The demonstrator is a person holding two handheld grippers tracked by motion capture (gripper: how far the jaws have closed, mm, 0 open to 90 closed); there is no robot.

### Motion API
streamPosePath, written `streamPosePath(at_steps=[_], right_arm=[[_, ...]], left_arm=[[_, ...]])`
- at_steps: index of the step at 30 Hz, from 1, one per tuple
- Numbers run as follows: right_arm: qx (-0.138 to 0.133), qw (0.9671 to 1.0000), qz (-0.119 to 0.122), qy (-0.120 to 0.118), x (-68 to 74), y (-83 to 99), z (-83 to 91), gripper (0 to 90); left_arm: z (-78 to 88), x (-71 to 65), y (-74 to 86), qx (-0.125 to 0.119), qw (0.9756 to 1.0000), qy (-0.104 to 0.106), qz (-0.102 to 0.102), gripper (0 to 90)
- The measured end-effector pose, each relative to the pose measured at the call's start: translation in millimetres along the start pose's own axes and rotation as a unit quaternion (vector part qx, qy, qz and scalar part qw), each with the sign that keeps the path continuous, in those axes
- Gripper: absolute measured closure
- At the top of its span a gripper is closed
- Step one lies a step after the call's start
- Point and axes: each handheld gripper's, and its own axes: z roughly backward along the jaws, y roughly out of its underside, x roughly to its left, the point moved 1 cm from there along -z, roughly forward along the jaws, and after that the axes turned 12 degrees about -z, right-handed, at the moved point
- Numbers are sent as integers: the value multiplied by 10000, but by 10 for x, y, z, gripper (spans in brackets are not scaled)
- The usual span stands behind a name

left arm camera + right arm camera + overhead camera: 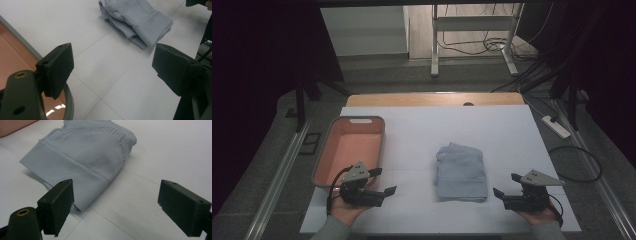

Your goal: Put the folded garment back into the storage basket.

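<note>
Your left claw point(379, 181) and right claw point(508, 185) are both wide open, holding nothing. The folded blue sweater point(461, 171) lies between them on the tabletop point(412, 140). Grab one layer only, and it may unfold.

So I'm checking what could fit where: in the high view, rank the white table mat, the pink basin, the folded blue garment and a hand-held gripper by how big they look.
1. White table mat
2. Pink rectangular basin
3. Folded light-blue knit garment
4. Left hand-held gripper and right hand-held gripper: alike, not ranked apart; they sit nearer the camera, so they may look larger than they are.
</note>
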Motion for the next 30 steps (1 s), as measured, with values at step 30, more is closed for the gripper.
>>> streamPosePath(at_steps=[30], right_arm=[[2,10000,19,-23,3,7,-18,145]], left_arm=[[-267,-62,-190,89,9995,291,-119,166]])
